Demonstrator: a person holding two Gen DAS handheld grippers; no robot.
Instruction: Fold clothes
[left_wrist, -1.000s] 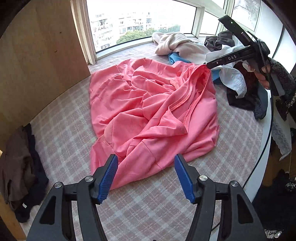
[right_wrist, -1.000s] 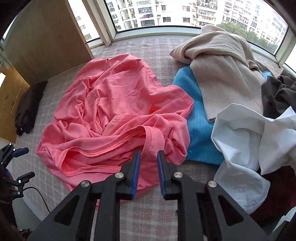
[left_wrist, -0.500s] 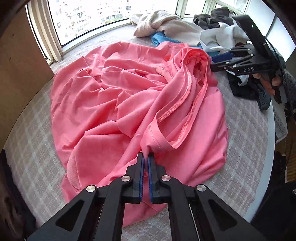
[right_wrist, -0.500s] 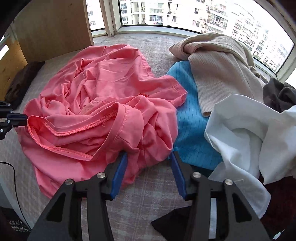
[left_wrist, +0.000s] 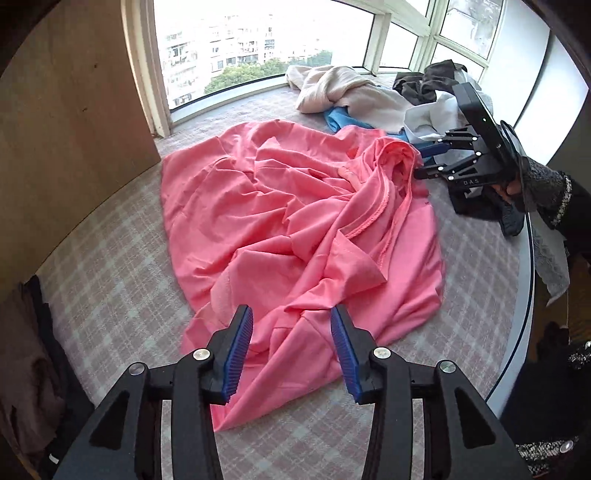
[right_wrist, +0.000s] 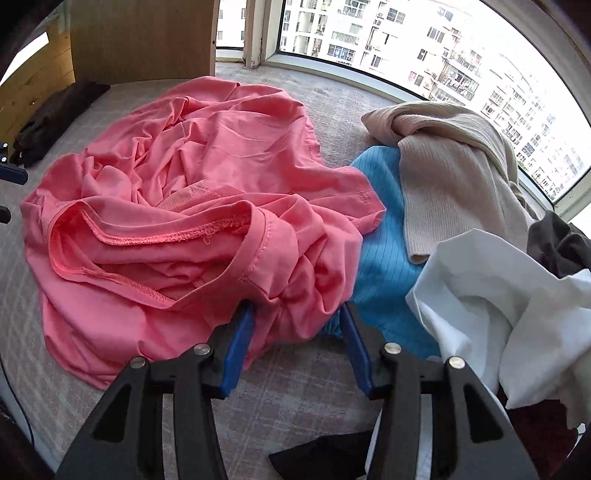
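The pink shirt (left_wrist: 295, 221) lies crumpled and inside out on the checked surface (left_wrist: 118, 288), its raw seams showing, well out from the pile by the window so there is room to spread it. The heap behind holds a beige sweater (right_wrist: 454, 170), a blue top (right_wrist: 384, 236) and a white garment (right_wrist: 509, 306), pushed aside as though waiting their turn.

The left tool (left_wrist: 291, 350) hangs over the near edge of the shirt, its blue pads opening, with a low fold of pink cloth in the gap but neither pad pressing on it. That edge looks like the hem or a sleeve end, a sensible place to take hold for flattening.

The right tool (right_wrist: 297, 336) sits at the opposite side, beside the bunched collar. Its pads stand apart around a lump of pink fabric; the cloth seems to brush the left pad, yet nothing is pinched. With a tool at each end, the likely aim is to grip both ends and pull the shirt taut before any fold. The bunching near the collar could make a clean single-layer grip awkward.
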